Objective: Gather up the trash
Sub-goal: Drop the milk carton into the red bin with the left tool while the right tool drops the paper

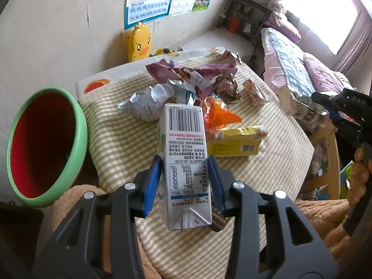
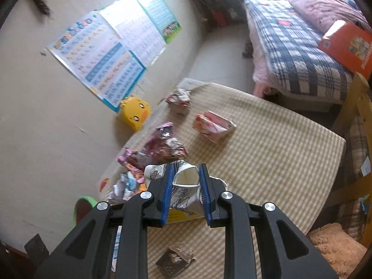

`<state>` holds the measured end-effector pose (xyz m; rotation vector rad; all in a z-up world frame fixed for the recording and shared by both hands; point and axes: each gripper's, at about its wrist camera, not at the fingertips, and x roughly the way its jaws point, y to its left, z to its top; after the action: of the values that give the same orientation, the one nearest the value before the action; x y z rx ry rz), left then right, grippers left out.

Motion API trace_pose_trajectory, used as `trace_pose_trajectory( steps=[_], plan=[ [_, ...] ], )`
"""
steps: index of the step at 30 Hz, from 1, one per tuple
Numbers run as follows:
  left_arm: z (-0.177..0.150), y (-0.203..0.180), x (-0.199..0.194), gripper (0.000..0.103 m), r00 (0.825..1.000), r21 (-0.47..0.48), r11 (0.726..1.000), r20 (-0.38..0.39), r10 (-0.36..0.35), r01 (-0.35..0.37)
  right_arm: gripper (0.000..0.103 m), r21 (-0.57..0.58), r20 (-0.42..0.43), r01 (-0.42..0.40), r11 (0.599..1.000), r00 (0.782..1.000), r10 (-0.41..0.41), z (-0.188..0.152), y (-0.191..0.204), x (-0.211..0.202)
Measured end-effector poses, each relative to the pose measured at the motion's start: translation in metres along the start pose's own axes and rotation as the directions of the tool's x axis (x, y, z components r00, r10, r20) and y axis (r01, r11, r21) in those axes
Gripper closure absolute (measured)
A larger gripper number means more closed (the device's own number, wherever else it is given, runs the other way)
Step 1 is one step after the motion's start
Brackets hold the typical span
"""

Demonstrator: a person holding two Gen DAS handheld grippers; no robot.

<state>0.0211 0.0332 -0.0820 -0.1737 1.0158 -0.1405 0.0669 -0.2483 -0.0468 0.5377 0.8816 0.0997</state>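
My left gripper [image 1: 184,181] is shut on a white milk carton [image 1: 183,144], its blue pads pressed on the two sides, lifted above the striped table [image 1: 121,144]. My right gripper [image 2: 186,193] is shut on a crumpled paper cup [image 2: 186,179] printed with line drawings. In the left wrist view that cup [image 1: 302,109] hangs off the table's right edge in the right gripper [image 1: 326,108]. A green bin with a red inside [image 1: 46,144] stands left of the table. Crumpled wrappers [image 1: 193,81] and a yellow box [image 1: 234,143] lie on the cloth.
A pink carton [image 2: 214,126], a torn brown wrapper [image 2: 176,259] and purple wrappers [image 2: 165,146] lie on the table [image 2: 267,153]. A yellow duck toy [image 1: 139,43] leans on the wall. A bed [image 2: 297,53] and a wooden chair [image 1: 330,162] stand to the right.
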Motion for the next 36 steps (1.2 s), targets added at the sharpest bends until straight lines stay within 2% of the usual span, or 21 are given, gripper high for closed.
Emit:
trace_pose_trajectory(
  steps=[8,20,28,36],
  plan=[
    [0.006,0.014,-0.018,0.064,0.999,-0.045,0.999,0.041,0.001,0.001,0.082,-0.087,-0.01,-0.071,0.994,0.997,0.071,-0.012,0.029,-0.012],
    [0.011,0.064,-0.039,0.064,0.993,-0.143,0.987,0.085,0.083,-0.071,0.082,-0.188,-0.077,-0.129,0.974,0.99,0.117,-0.039,0.063,-0.006],
    [0.005,0.115,-0.055,0.064,0.984,-0.225,0.968,0.113,0.141,-0.113,0.082,-0.277,-0.094,-0.113,0.954,0.991,0.091,-0.059,0.091,-0.002],
    [-0.013,0.169,-0.064,0.064,0.973,-0.319,0.934,0.113,0.203,-0.158,0.082,-0.337,-0.095,-0.124,0.933,0.991,0.097,-0.076,0.131,0.003]
  ],
)
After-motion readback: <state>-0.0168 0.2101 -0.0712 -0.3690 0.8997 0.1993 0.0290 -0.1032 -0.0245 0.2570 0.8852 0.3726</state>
